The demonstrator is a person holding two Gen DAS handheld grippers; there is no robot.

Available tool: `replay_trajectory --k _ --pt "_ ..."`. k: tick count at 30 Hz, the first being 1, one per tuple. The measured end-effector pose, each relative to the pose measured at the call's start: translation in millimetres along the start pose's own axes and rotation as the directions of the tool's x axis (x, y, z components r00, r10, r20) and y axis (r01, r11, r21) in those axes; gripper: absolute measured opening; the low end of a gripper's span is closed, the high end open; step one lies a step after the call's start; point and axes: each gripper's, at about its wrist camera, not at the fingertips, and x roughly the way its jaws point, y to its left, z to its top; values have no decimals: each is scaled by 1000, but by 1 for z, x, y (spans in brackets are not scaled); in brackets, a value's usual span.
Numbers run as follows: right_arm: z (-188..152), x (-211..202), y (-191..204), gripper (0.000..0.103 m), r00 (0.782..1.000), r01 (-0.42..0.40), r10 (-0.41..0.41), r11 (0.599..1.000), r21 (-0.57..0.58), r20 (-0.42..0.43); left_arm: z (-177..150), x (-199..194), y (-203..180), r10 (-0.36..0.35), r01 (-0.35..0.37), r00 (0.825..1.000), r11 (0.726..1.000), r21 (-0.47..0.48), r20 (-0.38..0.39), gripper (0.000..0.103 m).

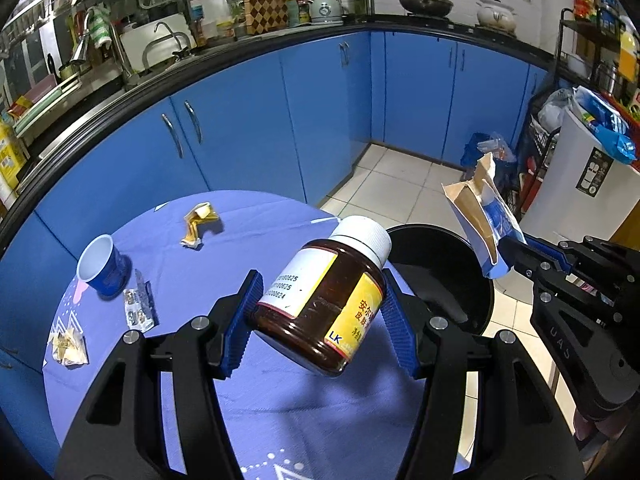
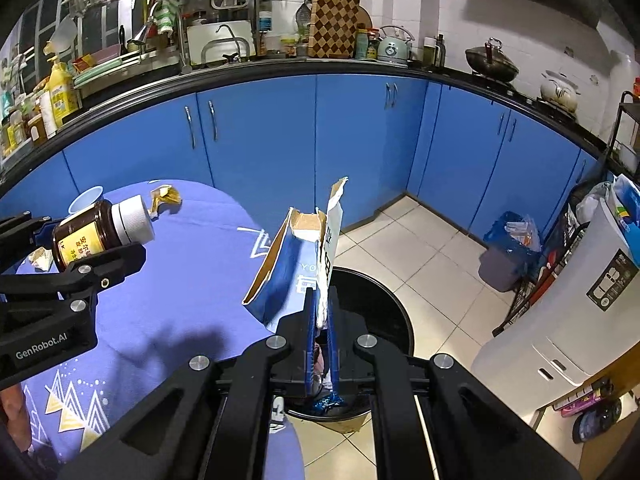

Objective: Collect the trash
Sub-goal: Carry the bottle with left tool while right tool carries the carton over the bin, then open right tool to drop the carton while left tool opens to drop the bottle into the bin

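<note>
My left gripper (image 1: 320, 316) is shut on a brown jar (image 1: 320, 304) with a white cap and yellow label, held tilted above the purple tablecloth (image 1: 280, 408). The same jar (image 2: 96, 234) shows at the left of the right wrist view. My right gripper (image 2: 320, 312) is shut on a torn blue-and-white carton (image 2: 296, 264), which hangs over the black round bin (image 2: 376, 304). In the left wrist view that carton (image 1: 484, 216) is above the bin (image 1: 440, 264). On the table lie a blue paper cup (image 1: 104, 266), a crumpled yellow wrapper (image 1: 200, 220), a blister pack (image 1: 138, 306) and a crumpled scrap (image 1: 70, 346).
Blue cabinets (image 1: 304, 120) under a black counter curve round behind the table. A white appliance (image 2: 560, 308), a small lined bin (image 2: 508, 248) and a rack stand on the tiled floor at the right. The sink and cluttered counter are at the back.
</note>
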Motion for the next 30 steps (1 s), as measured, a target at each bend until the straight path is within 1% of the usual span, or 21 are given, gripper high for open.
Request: replay_trajectory --k 7,11,15,22,26,30 --pt "2 9 -17 6 1000 -29 29 999 28 -5 7 6 -16 8 -8 1000 1000 15 -2 59" --pt "5 14 -20 6 999 -47 47 998 33 2 11 7 -21 14 -14 1000 1000 19 0 59" --pt "10 23 -23 7 999 -42 42 999 25 -2 16 9 -24 22 -22 1000 1000 20 1 59" --pt "13 34 -27 7 1000 4 -3 1000 6 -6 21 14 -27 31 -31 1000 999 15 -3 60" --pt "6 35 -33 7 999 50 -50 999 3 -14 24 19 -29 28 -28 1000 1000 13 -10 60" --pt "-1 35 -44 8 997 78 -77 997 24 -27 26 22 -36 18 -18 1000 1000 20 -12 60"
